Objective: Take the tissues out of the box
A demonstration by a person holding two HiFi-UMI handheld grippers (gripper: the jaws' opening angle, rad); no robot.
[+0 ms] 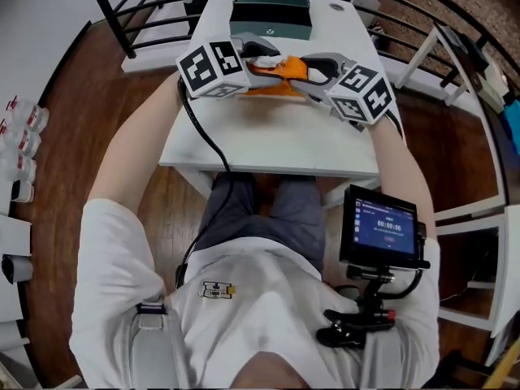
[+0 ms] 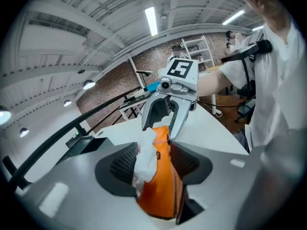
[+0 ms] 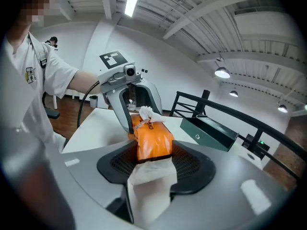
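An orange tissue pack [image 1: 280, 73] hangs in the air over the white table [image 1: 268, 140], held at both ends. My left gripper [image 1: 266, 58] is shut on one end, where a crumpled white tissue [image 2: 145, 157] sticks out against its left pad. My right gripper [image 1: 315, 70] is shut on the other end; a flat white tissue [image 3: 149, 186] trails from the pack [image 3: 152, 140] between its jaws toward the camera. In the left gripper view the pack [image 2: 165, 181] fills the gap between my jaws, with the right gripper [image 2: 163, 116] facing me.
A dark green box [image 1: 270, 10] stands at the table's far end, also seen in the right gripper view as the green box [image 3: 208, 131]. Black railings [image 1: 138, 6] ring the table behind. A screen [image 1: 380, 227] hangs on the person's chest. White frames [image 1: 455, 63] stand at the right.
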